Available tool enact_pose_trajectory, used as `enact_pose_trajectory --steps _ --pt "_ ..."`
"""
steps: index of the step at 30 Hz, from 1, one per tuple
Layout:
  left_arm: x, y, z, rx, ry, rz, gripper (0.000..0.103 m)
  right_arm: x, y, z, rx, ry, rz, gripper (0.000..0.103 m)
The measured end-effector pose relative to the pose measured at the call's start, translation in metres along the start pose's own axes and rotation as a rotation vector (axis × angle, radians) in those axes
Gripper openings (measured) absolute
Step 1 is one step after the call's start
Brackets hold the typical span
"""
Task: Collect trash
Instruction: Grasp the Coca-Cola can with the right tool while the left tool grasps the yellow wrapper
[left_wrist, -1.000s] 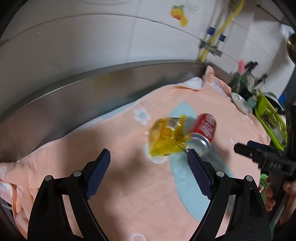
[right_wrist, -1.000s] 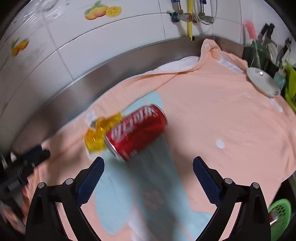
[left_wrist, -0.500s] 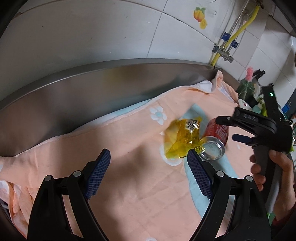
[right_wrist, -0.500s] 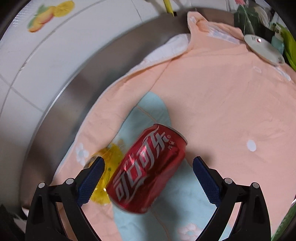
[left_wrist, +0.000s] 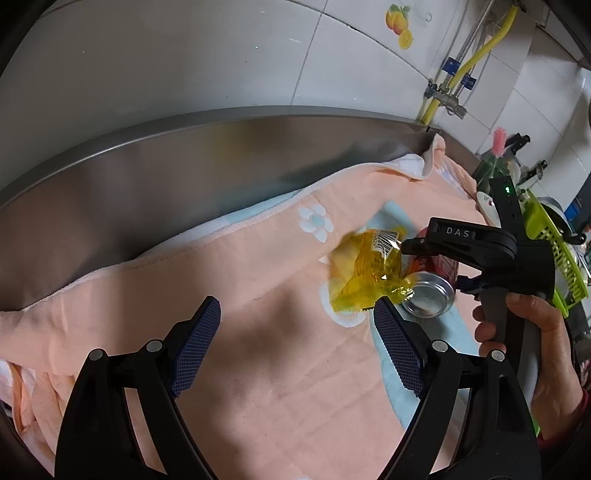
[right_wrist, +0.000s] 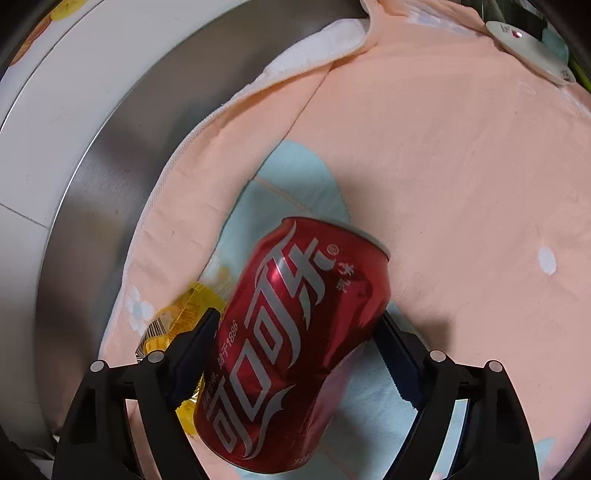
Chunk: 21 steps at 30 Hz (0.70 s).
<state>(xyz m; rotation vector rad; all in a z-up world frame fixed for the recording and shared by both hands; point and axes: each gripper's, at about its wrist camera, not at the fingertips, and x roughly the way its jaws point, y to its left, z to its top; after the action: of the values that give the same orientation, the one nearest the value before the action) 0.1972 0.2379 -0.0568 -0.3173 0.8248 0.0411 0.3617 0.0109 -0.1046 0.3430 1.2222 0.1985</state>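
Right wrist view: we see the red Coca-Cola can (right_wrist: 295, 332) lying on its side, filling the lower centre, between the right gripper (right_wrist: 299, 343) fingers.
Right gripper: jaws have just been closing, can between them. The left pad looks against the can's side; on the right the can hides the pad face. We can't confirm both pads press yet.
Can: dented, silver base end toward the camera in the left wrist view (left_wrist: 428, 295), Chinese lettering along its side.
Can support: rests on the peach towel (right_wrist: 424, 147), on a pale blue patch of it.
Yellow wrapper: crumpled snack packet (left_wrist: 365, 273), touching the can at the can's base end. In the right wrist view it pokes out from behind the can's left side (right_wrist: 184, 310), partly behind the left finger.
Left wrist view: left gripper (left_wrist: 295, 350) hangs above the towel, near the can, jaws wide apart, nothing between them. The wrapper sits just beyond its right finger tip.
Right hand: we see the person's hand (left_wrist: 532, 332) wrapped round the right gripper's handle, to the right of the can.
Beyond the can: steel counter back edge (left_wrist: 184, 166), then white wall tiles.
Right of the can: white dish (right_wrist: 532, 51) at the towel's far edge; lime green plastic basket (left_wrist: 554, 251) further off.
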Motion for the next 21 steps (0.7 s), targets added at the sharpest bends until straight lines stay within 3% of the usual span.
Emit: enact_pose_trajectory --steps 9,21 --pt "0.009 -0.017 -0.001 0.047 0.015 -0.020 0.084 -0.016 0.000 -0.011 -0.098 -0.020 -0.009 0.076" --pt "0.050 -0.065 0.012 0.137 0.069 -0.048 0.084 -0.064 -0.030 -0.037 -0.183 -0.070 0.002 0.074"
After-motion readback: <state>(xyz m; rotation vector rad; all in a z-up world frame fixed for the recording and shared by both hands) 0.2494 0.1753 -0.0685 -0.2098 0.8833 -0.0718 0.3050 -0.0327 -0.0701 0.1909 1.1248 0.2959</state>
